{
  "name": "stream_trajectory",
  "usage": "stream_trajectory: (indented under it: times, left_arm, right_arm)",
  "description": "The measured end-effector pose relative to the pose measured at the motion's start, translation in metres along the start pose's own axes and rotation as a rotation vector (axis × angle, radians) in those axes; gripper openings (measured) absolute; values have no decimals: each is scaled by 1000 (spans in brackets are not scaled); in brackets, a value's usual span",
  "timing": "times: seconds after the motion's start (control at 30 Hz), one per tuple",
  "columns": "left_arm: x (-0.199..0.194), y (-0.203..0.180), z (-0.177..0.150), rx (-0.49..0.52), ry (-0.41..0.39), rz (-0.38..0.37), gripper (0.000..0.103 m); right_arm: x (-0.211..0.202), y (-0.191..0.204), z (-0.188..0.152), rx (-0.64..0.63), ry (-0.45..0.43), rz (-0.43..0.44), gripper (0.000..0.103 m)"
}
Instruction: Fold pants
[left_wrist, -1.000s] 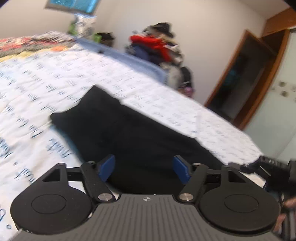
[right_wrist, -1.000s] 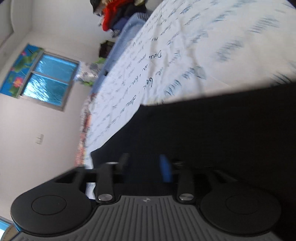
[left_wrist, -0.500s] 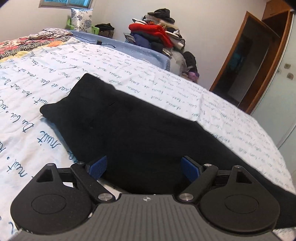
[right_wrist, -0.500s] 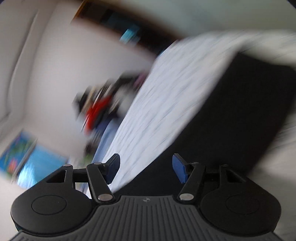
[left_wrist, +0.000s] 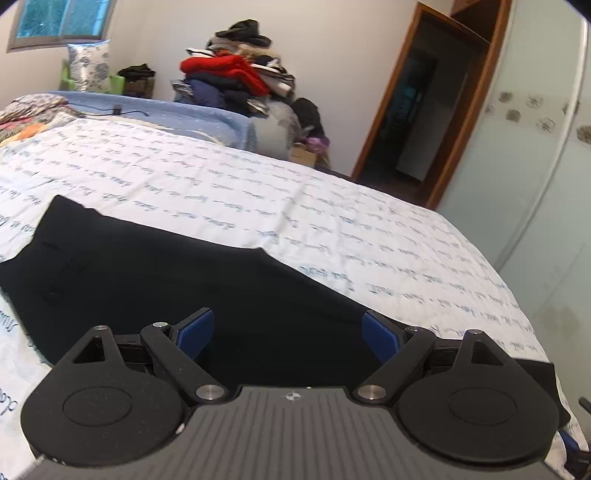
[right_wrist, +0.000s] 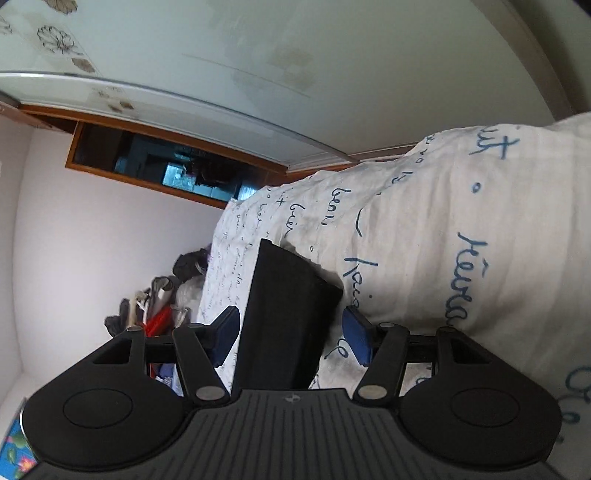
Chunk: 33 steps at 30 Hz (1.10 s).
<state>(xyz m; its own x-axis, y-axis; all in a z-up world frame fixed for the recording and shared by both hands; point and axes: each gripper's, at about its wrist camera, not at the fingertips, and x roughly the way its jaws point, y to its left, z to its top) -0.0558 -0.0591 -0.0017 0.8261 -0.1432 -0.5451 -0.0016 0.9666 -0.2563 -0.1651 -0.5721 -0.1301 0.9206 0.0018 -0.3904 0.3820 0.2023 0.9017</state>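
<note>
One pair of black pants (left_wrist: 192, 291) lengthwise across bed (left_wrist: 332, 206), left tool (left_wrist: 288, 334) spread, right tool (right_wrist: 291, 334) spread

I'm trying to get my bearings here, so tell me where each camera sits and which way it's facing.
Left wrist: rides the left claw, above the black pants, looking across the bed toward the clothes pile and doorway; only its open blue-padded fingers show.
Right wrist: rides the right claw, rolled sideways, at the bed's edge with the wardrobe beyond; its open fingers straddle the pants' end without touching.
Shared: pants, script-printed bedspread, doorway, clothes pile.
</note>
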Motion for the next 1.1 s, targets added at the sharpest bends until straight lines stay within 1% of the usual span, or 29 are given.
stream_trajectory:
  times: [0.03, 0.07, 0.2, 0.3, 0.33, 0.37, 0.43, 0.5, 0.53, 0.57, 0.63, 0.7, 0.8, 0.9, 0.93, 1.0, 1.07, 1.1]
  left_arm:
    - [0, -4, -1, 7, 6, -1, 89]
    - [1, -7, -2, 12, 11, -3, 89]
    - [2, -16, -6, 29, 33, -1, 89]
    - [2, -20, -7, 36, 37, -6, 89]
    - [2, -22, -8, 40, 38, -7, 89]
    - [3, -24, -8, 44, 40, -9, 89]
    - [4, -28, -9, 51, 46, -19, 89]
    - [7, -32, -10, 60, 55, -28, 89]
    - [9, -35, -11, 62, 60, -36, 89]
    - [11, -39, -10, 63, 68, -48, 89]
    - [16, -51, -9, 67, 86, -81, 89]
    - [23, -71, -8, 91, 98, -127, 89]
    - [33, -115, -9, 171, 98, -194, 89]
    - [39, -162, -14, 241, 107, -301, 89]
    - [39, -176, -17, 257, 111, -330, 89]
    - [39, -199, -23, 277, 120, -383, 89]
    - [36, -214, -29, 291, 126, -424, 89]
    - [34, -219, -32, 295, 129, -441, 89]
  right_arm:
    - [6, 2, 1, 6, 0, 6, 60]
    - [-6, -1, 7, 12, 0, 17, 60]
    - [-7, -2, 11, 37, -28, 42, 59]
    - [-3, -2, 10, 7, -41, 25, 45]
    - [-2, -3, 10, 0, -44, 10, 36]
    - [-1, -5, 10, 7, -45, -4, 31]
    - [-1, -8, 8, 12, -47, 7, 30]
    - [-1, -8, 6, -11, -46, 10, 29]
    - [-1, -8, 5, -23, -46, 8, 25]
    - [-1, -9, 4, -30, -47, 5, 18]
    - [0, -12, 2, -51, -44, -5, 12]
    - [0, -11, -1, -85, -48, -4, 11]
    - [0, -7, -7, -158, -66, -26, 9]
    - [0, 0, -14, -239, -92, -54, 9]
    - [-1, 1, -14, -236, -96, -54, 9]
    - [-2, -3, -8, -153, -84, -35, 10]
    - [-2, -10, -2, -66, -77, 3, 11]
    - [-1, -10, 0, -60, -68, 10, 10]
